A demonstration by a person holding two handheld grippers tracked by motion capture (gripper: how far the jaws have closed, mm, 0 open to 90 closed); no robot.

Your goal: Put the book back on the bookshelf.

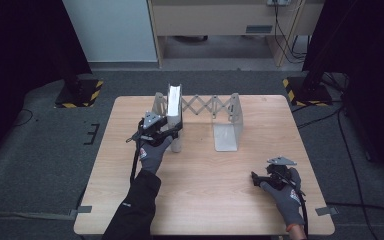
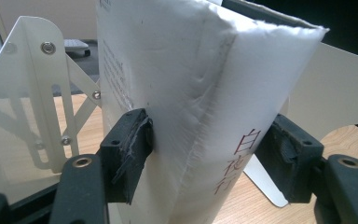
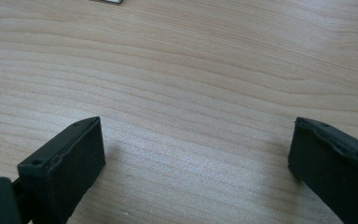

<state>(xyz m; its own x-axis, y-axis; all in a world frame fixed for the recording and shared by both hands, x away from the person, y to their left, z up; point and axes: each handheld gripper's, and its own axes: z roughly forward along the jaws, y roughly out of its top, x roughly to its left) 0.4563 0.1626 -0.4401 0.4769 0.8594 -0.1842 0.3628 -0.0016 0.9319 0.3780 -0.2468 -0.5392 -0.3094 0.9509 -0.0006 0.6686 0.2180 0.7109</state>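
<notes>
Left gripper view: book point(image 2: 191, 93) spine reads "白夜行", partly hidden.

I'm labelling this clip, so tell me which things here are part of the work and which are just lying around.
Part of the work:
- white book, standing upright in the rack
- expanding metal book rack
- left hand-held gripper, a jaw either side of the book's spine

Just there:
- right hand-held gripper, open over bare table
- floor cables

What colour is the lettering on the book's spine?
Red on the white book, clearest in the left gripper view.
</notes>
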